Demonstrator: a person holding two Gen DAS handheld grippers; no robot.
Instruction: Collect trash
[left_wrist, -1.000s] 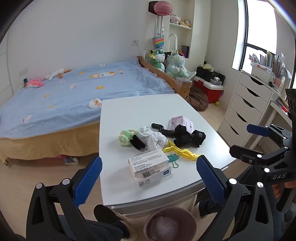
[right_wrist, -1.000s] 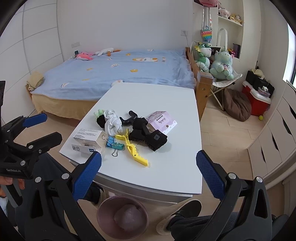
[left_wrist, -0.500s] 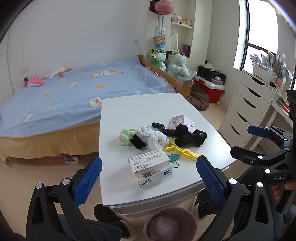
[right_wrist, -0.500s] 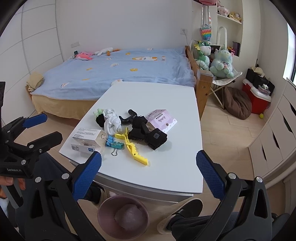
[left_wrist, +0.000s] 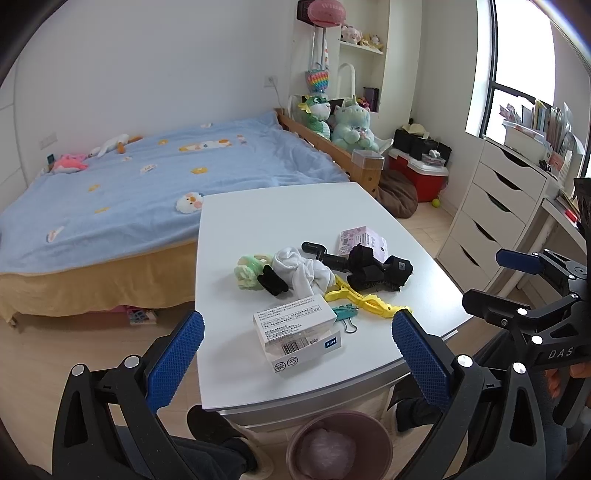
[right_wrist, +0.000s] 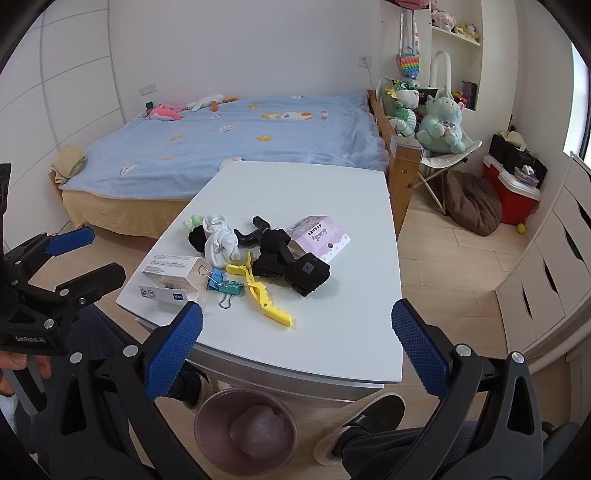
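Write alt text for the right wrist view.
Open right tongs hover over a white table cluttered with a white box, binder clips, a yellow clip, white socks, black items and a pink box. A pink trash bin sits below; the left tongs, also open, are at left.

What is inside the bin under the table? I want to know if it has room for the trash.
The bin holds one pale crumpled wad at the bottom; anything beneath it is hidden.
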